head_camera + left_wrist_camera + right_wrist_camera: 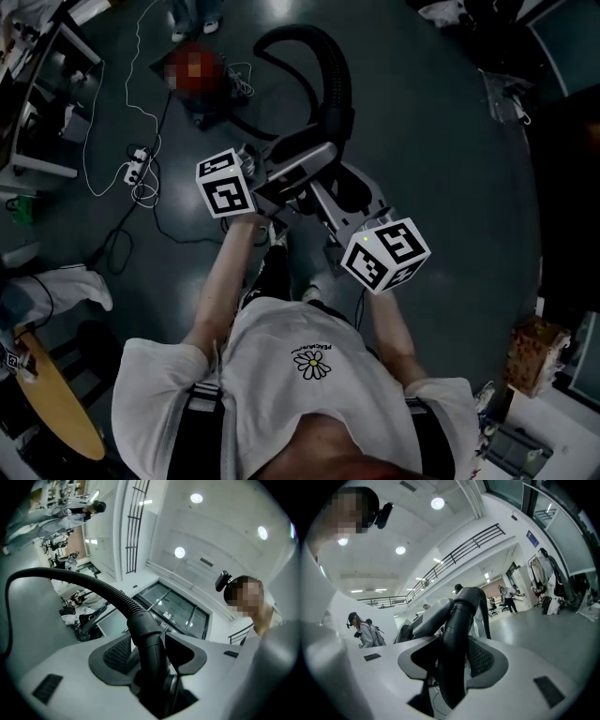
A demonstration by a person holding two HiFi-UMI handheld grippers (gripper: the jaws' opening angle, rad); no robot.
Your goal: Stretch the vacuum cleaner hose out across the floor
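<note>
Hose (330, 70) is up off the floor (431, 159) in front of you: its rigid dark end runs between both your claws, and the ribbed length arches away, curls over and drops toward the vacuum cleaner body (202, 112) on the floor at far left. Your left claw (152, 654) is clamped on the smooth cuff where the ribbing starts, and your right claw (452, 662) is clamped on the dark tube just beside it, nearer your body. White cable (89, 141) and power strip (136, 171) lie on the floor left of your left arm.
</note>
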